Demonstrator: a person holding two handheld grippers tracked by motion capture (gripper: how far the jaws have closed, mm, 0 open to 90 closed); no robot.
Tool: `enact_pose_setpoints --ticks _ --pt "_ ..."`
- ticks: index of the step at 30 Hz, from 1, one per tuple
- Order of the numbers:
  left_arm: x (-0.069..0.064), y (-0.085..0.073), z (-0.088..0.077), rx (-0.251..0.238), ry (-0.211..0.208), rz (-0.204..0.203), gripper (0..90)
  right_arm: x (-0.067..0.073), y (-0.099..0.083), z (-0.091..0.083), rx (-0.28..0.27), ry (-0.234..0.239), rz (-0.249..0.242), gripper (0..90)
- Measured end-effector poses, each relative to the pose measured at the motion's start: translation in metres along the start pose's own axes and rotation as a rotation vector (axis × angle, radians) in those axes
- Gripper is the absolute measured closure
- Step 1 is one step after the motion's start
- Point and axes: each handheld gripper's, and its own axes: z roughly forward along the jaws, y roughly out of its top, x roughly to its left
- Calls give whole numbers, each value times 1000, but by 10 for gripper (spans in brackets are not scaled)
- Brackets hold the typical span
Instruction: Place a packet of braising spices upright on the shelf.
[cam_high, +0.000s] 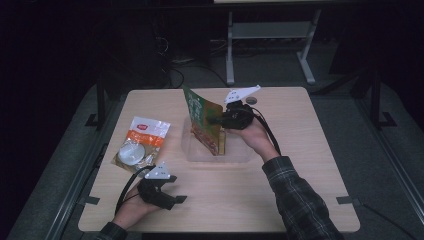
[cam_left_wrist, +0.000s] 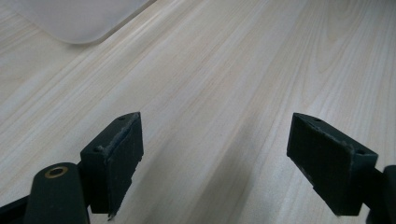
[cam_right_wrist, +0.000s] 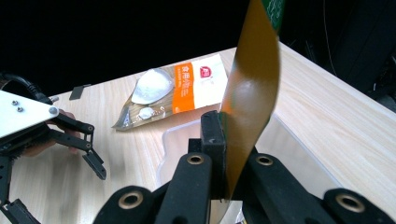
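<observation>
One green-and-orange packet (cam_high: 206, 122) pinched upright between right gripper (cam_high: 220, 119) jaws over clear tray (cam_high: 192, 150), left gripper (cam_high: 172, 194) jaws spread, empty

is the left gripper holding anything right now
No, the left gripper has its jaws wide apart over the bare table, with nothing between them.

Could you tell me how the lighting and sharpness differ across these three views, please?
High view: the table is lit, the surroundings dark, and the picture is a little soft. Left gripper view: bright, even light, with a soft shadow on the wood between the open jaws. Right gripper view: the green and orange packet in the right hand-held gripper shows glare; the background is black.
</observation>
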Motion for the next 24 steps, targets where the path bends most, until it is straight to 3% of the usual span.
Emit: enact_pose_setpoints --ticks 13,16,18,19,24 --pt "-1 0 1 5 0 4 178 4 -2 8 36 1 -16 892" --pt "-1 0 1 6 -1 2 176 5 -1 6 29 -7 -11 801" --pt "0 0 2 9 -2 3 177 7 0 3 23 -13 -8 690" --pt "0 0 2 9 -3 2 177 7 0 3 23 -13 -8 690" --pt "-1 0 2 10 -4 5 176 13 -1 0 44 -52 -1 416"
